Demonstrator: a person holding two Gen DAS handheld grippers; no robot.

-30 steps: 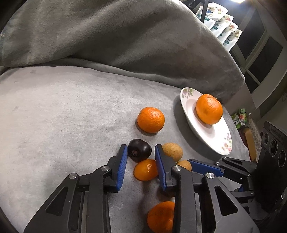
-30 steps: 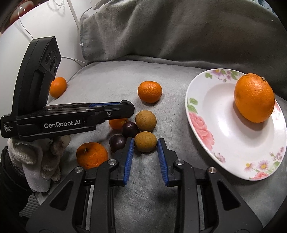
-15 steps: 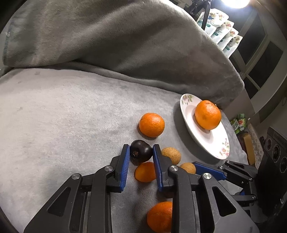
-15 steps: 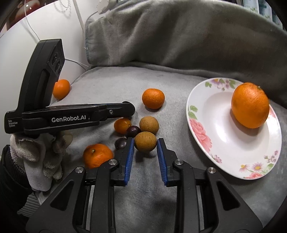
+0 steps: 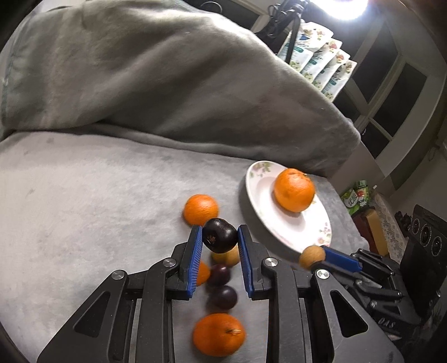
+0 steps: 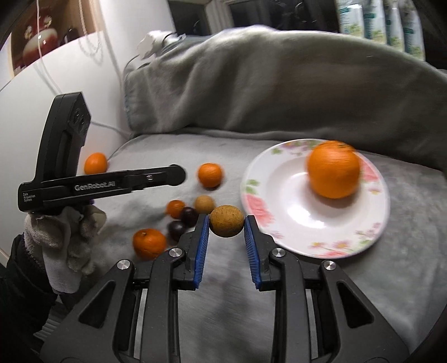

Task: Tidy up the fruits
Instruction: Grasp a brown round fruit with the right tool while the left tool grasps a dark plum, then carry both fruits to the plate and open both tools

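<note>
Grey plush blanket (image 5: 83, 212) covers the whole work surface & humps up into a big fold at the far side. Left gripper (image 5: 220, 237) w/ blue pads is clamped on a dark purple round plum (image 5: 220, 235), lifted clear of the fruit cluster. Right gripper (image 6: 226, 226) is clamped on a tan rough-skinned round fruit (image 6: 226, 224), just left of the white floral-rim plate (image 6: 282, 212). Large orange (image 6: 333, 170) sits on the plate's far-right part. Loose on the blanket: small mandarin (image 6: 210, 175), two more plums (image 5: 222, 287), near mandarin (image 5: 218, 338). Far right: dark window frames (image 5: 391, 92), stacked floral packs (image 5: 321, 64), bright lamp (image 5: 339, 7). White wall (image 6: 42, 72) far left.
</note>
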